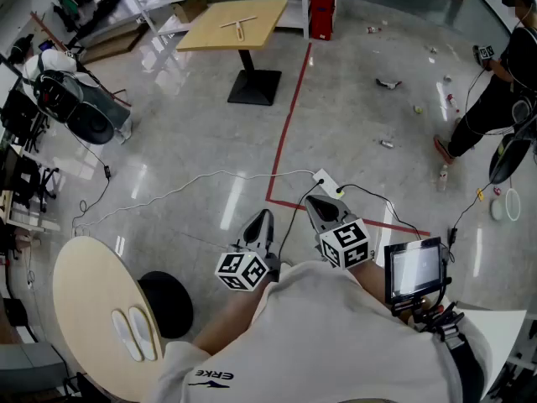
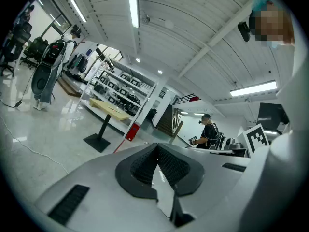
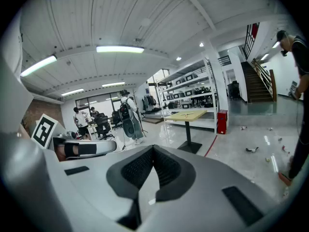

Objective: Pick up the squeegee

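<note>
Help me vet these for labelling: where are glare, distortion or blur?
Head view: light streaks glare off the glossy floor; the squeegee is small but sharp. Both gripper views: fisheye bending, dark corners; left gripper view carries a mosaic patch.

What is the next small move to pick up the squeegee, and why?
Probably step forward toward the wooden table: the squeegee lies on it, far across the floor, while the left gripper and right gripper are shut and empty.
</note>
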The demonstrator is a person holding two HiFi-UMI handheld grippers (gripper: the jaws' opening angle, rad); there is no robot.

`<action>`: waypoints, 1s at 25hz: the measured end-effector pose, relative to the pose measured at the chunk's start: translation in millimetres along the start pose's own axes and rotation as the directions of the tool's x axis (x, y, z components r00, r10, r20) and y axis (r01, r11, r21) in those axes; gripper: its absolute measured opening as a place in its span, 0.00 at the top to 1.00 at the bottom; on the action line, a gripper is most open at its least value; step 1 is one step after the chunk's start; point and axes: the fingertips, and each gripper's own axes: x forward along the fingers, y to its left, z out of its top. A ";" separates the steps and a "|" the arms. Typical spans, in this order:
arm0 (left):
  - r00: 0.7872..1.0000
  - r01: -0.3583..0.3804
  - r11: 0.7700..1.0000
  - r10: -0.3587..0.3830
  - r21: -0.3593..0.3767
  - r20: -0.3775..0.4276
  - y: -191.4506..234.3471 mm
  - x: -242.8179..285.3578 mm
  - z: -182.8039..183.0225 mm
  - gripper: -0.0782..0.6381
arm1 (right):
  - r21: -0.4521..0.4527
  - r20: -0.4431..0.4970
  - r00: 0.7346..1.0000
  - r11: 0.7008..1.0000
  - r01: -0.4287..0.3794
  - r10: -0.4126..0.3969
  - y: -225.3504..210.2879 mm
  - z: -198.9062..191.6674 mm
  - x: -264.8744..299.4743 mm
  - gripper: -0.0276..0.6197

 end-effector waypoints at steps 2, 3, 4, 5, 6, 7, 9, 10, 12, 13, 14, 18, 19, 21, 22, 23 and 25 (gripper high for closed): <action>1.000 -0.001 1.000 0.001 0.002 -0.001 0.8 0.7 -0.3 0.88 | -0.001 -0.001 1.000 1.000 -0.001 0.001 -0.6 -0.3 0.5 0.95; 1.000 -0.001 1.000 0.001 0.003 -0.001 0.8 0.8 0.1 0.88 | -0.001 -0.001 1.000 1.000 0.000 0.000 -0.8 0.0 0.7 0.95; 1.000 0.000 1.000 0.000 0.005 -0.002 0.6 0.9 0.8 0.88 | -0.002 -0.002 1.000 1.000 0.000 0.000 -1.0 0.5 0.9 0.95; 1.000 0.002 1.000 -0.002 0.005 -0.002 0.3 0.9 1.7 0.88 | -0.003 -0.003 1.000 1.000 0.001 -0.001 -1.2 1.2 1.0 0.95; 1.000 0.002 1.000 -0.002 0.005 -0.003 0.0 0.8 2.4 0.88 | -0.003 -0.003 1.000 1.000 0.002 -0.002 -1.5 1.7 1.0 0.95; 1.000 0.002 1.000 -0.002 0.004 -0.003 0.0 0.5 2.7 0.88 | -0.003 -0.004 1.000 1.000 0.002 -0.002 -1.6 1.7 0.9 0.95; 1.000 -0.001 1.000 0.001 0.004 -0.003 0.8 -1.3 2.0 0.88 | -0.001 -0.007 1.000 1.000 0.000 0.000 -0.7 0.2 0.8 0.95; 1.000 -0.002 1.000 0.002 0.004 -0.003 1.5 -2.6 2.0 0.88 | 0.001 -0.008 1.000 1.000 -0.002 0.002 0.6 -0.6 1.0 0.95; 1.000 -0.004 1.000 0.004 0.005 -0.003 3.4 -4.5 3.4 0.88 | 0.011 -0.010 1.000 1.000 -0.011 0.011 4.1 -0.6 2.6 0.95; 1.000 -0.005 1.000 0.005 0.004 -0.003 4.6 -5.2 4.3 0.88 | 0.018 -0.010 1.000 1.000 -0.017 0.017 6.0 -0.1 3.9 0.95; 1.000 -0.006 1.000 0.006 0.004 -0.003 6.0 -5.6 4.9 0.88 | 0.023 -0.008 1.000 1.000 -0.021 0.021 7.5 0.3 5.1 0.95; 1.000 -0.011 1.000 0.011 0.001 0.002 10.4 -6.5 7.3 0.88 | 0.025 -0.006 1.000 0.999 -0.025 0.026 10.2 1.1 9.5 0.95; 1.000 -0.013 1.000 0.013 -0.001 0.004 11.6 -7.2 8.6 0.88 | 0.024 -0.008 1.000 0.999 -0.026 0.026 11.3 1.6 10.7 0.95; 1.000 -0.019 1.000 0.020 -0.005 0.008 15.6 -9.8 11.0 0.88 | 0.022 -0.010 1.000 0.999 -0.028 0.029 14.8 2.1 13.9 0.95; 1.000 -0.023 1.000 0.023 -0.006 0.011 18.3 -11.4 12.1 0.88 | 0.020 -0.011 0.999 0.999 -0.030 0.030 16.9 1.9 15.9 0.95; 1.000 -0.026 1.000 0.026 -0.008 0.014 21.2 -13.1 13.2 0.88 | 0.019 -0.012 0.999 0.999 -0.032 0.032 19.2 1.6 18.2 0.95; 0.999 -0.036 0.999 0.036 -0.010 0.024 27.3 -17.2 16.3 0.88 | 0.015 -0.015 0.999 0.999 -0.039 0.039 24.3 1.2 22.8 0.95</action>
